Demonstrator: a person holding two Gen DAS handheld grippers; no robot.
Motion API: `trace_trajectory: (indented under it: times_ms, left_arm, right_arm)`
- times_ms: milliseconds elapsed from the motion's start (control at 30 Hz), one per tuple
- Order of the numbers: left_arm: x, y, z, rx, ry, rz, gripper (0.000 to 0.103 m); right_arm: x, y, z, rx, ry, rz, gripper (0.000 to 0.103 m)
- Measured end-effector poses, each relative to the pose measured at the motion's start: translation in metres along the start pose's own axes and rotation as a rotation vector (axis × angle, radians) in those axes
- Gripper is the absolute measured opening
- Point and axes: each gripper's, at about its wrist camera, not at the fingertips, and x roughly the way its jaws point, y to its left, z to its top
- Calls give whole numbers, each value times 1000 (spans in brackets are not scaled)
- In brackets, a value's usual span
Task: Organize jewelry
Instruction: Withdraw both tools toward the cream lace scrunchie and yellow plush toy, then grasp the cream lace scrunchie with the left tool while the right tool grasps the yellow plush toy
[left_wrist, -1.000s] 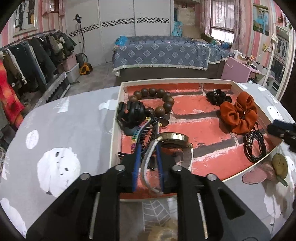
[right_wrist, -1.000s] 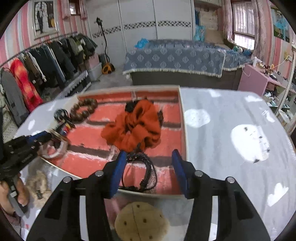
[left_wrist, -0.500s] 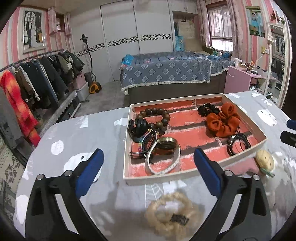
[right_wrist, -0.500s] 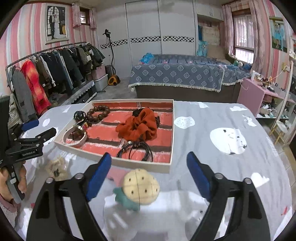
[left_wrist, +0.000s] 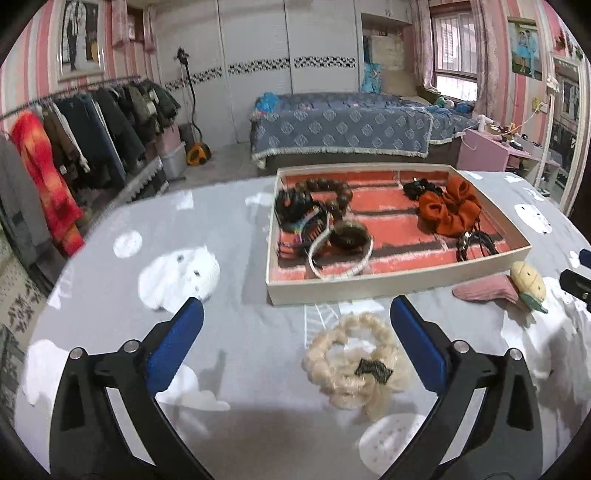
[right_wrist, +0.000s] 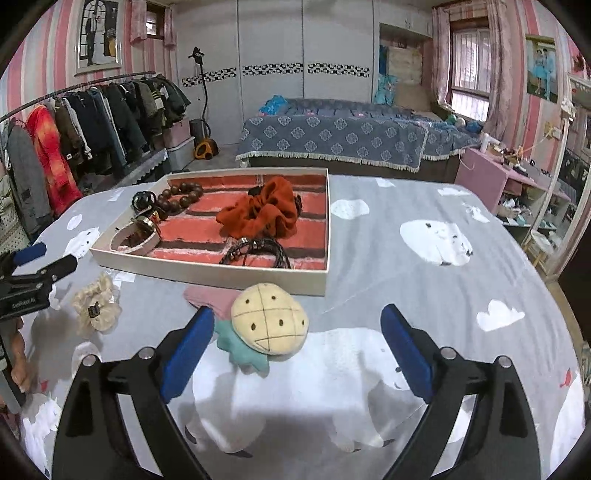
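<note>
A white tray (left_wrist: 388, 288) (right_wrist: 207, 271) with a red brick-pattern lining holds a wooden bead bracelet (left_wrist: 332, 186), a black hair claw (left_wrist: 295, 206), a white-strapped watch (left_wrist: 343, 236), an orange scrunchie (left_wrist: 450, 210) (right_wrist: 262, 214) and a black cord bracelet (left_wrist: 476, 243) (right_wrist: 258, 251). My left gripper (left_wrist: 295, 314) stands wide open above a cream scrunchie (left_wrist: 351, 365) (right_wrist: 96, 306) lying in front of the tray. My right gripper (right_wrist: 297, 314) is opening, with a pineapple plush clip (right_wrist: 269, 319) (left_wrist: 528, 282) lying between its fingers, untouched.
A pink cloth piece (left_wrist: 484, 291) (right_wrist: 210, 295) lies under the pineapple clip by the tray's front edge. The table has a grey cloth with white animal prints. A clothes rack (left_wrist: 74, 147) stands left and a bed (left_wrist: 351, 125) behind.
Both grippers opened and drew back from the tray. The left one let go of the watch, which now lies in the tray; the right one left the black cord bracelet there.
</note>
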Motion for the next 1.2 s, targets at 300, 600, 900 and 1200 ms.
trace_trajectory:
  times_ms: [300,600,900,1200]
  left_arm:
    - [17,5,-11,-16,50,-26,98]
    - [29,11,-19,-21,83,-66,98]
    - [31,4,-24,11,87,-73,98]
    - [33,-3,-25,44,103,-91,98]
  right_arm:
    - [17,3,-7,4,25,-12,90]
    - [31,16,-9,-20,9,-68,90]
    - [38,18,-8,-23,19,-93,90]
    - [44,14,-8,-9,39,-87,90]
